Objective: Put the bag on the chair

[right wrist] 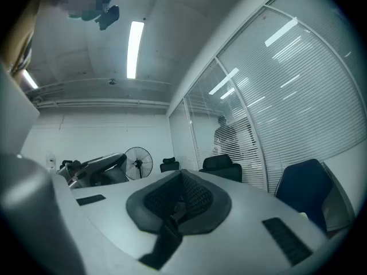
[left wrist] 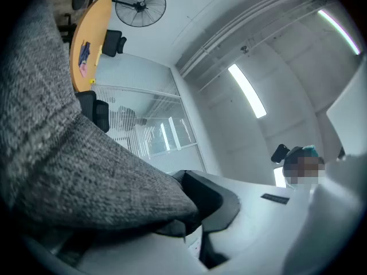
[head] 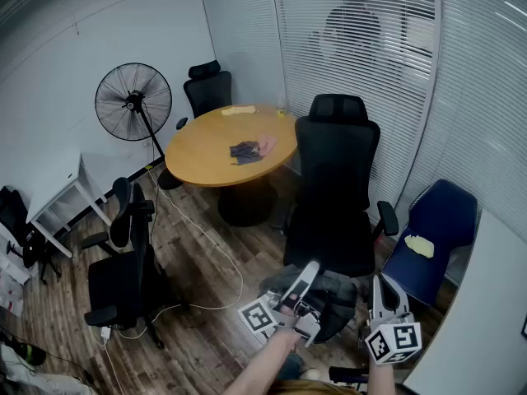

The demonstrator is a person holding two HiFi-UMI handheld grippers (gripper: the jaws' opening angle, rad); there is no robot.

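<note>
In the head view a grey fabric bag (head: 333, 290) hangs low, just in front of the seat of a tall black office chair (head: 336, 183). My left gripper (head: 310, 271) is shut on the bag, tilted up and to the right. Seen from the left gripper view, the grey bag (left wrist: 69, 153) fills the left side and runs in between the jaws of the left gripper (left wrist: 189, 213). My right gripper (head: 384, 290) is beside the bag on its right, pointing up, shut and holding nothing. The right gripper view shows the right gripper (right wrist: 175, 211) with its dark pads pressed together.
A round wooden table (head: 206, 159) with a dark cloth (head: 245, 151) stands behind the chair. A floor fan (head: 133, 101) and a second black chair (head: 123, 262) are on the left. A blue chair (head: 436, 220) is on the right, by the glass wall. A white cable (head: 222, 262) lies on the floor.
</note>
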